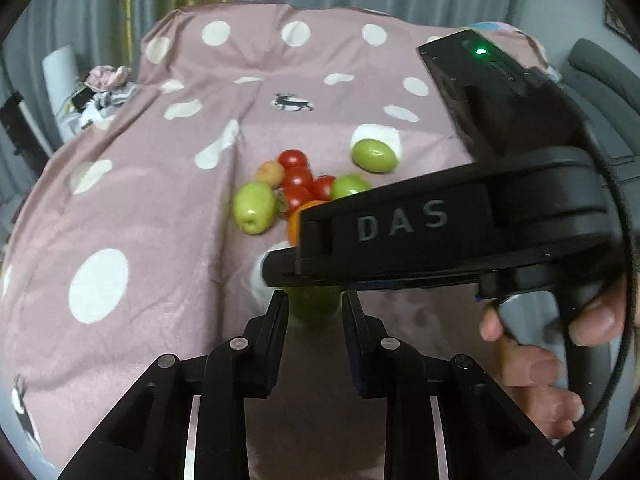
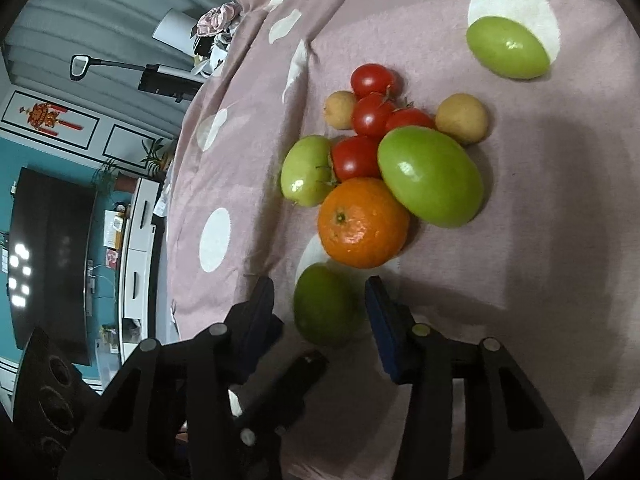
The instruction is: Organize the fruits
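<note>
Green fruit (image 2: 322, 304) first: it sits on the pink polka-dot bedspread (image 2: 520, 320) right between the fingers of my right gripper (image 2: 320, 300), and there's a visible gap on both sides, so that gripper is spread wide and not gripping anything. In the left wrist view the same green fruit (image 1: 314, 304) shows between the fingers of my left gripper (image 1: 314, 304) too, and those fingers look close against it on both sides, but the right gripper's body crosses right over the top, so I honestly can't tell if I'm squeezing it or just framing it. Just beyond it is the orange (image 2: 362, 222), touching a big green oval fruit (image 2: 432, 176) and another green one (image 2: 306, 170) on the other side. Behind those are four red tomatoes (image 2: 372, 114) bunched together, with two small tan fruits (image 2: 462, 118) flanking them. One more green fruit (image 2: 508, 48) lies well apart from the pile, half on a white dot. My right hand (image 1: 536, 360) is wrapped around the right gripper's handle in the left view.
</note>
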A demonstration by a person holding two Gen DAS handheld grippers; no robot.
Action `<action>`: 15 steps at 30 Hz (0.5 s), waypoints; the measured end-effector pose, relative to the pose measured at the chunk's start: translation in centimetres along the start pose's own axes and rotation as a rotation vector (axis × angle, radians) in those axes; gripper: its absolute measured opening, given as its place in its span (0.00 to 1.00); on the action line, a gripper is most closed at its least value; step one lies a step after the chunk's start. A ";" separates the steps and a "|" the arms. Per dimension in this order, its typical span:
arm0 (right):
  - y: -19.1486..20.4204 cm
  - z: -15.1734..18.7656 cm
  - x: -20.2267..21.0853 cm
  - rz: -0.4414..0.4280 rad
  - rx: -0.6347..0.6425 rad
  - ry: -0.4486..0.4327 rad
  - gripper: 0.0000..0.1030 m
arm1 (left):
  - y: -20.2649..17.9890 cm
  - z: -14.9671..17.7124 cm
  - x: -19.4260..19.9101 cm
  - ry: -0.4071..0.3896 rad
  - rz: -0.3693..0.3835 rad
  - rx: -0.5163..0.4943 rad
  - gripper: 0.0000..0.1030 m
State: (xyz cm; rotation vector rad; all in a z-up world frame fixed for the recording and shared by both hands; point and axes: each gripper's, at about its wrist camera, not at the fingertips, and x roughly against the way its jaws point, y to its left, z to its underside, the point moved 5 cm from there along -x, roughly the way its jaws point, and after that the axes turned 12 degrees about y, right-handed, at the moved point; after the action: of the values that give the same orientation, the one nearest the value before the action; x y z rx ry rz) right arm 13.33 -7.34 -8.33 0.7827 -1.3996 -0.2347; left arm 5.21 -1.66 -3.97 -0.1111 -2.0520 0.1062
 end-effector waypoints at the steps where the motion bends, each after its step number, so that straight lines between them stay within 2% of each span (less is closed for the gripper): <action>1: 0.0 0.1 0.2 0.006 0.001 -0.007 0.47 | 0.3 -0.1 0.0 -0.003 -0.003 0.010 0.25; 3: 0.0 0.2 0.4 0.024 -0.002 -0.019 0.47 | 0.6 -0.4 -0.5 0.013 -0.005 0.041 0.25; 5: -0.1 0.2 0.3 0.021 -0.012 -0.014 0.48 | 0.6 -0.6 -1.2 0.038 0.039 0.058 0.25; 10: -0.3 0.0 0.4 -0.052 -0.013 -0.020 0.58 | -0.1 -1.0 -1.3 0.008 0.013 0.041 0.25; 12: -0.2 0.1 0.3 -0.069 0.013 -0.015 0.63 | 0.3 -1.1 -1.3 0.014 0.041 0.072 0.25; 15: -0.5 0.0 0.5 -0.101 -0.011 -0.019 0.62 | 0.8 -1.1 -1.4 0.028 0.082 0.106 0.25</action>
State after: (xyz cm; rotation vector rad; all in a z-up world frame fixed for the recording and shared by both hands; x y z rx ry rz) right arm 13.58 -7.96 -8.25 0.8448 -1.3767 -0.3291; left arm 6.90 -0.97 -4.77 -0.1304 -2.0096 0.2629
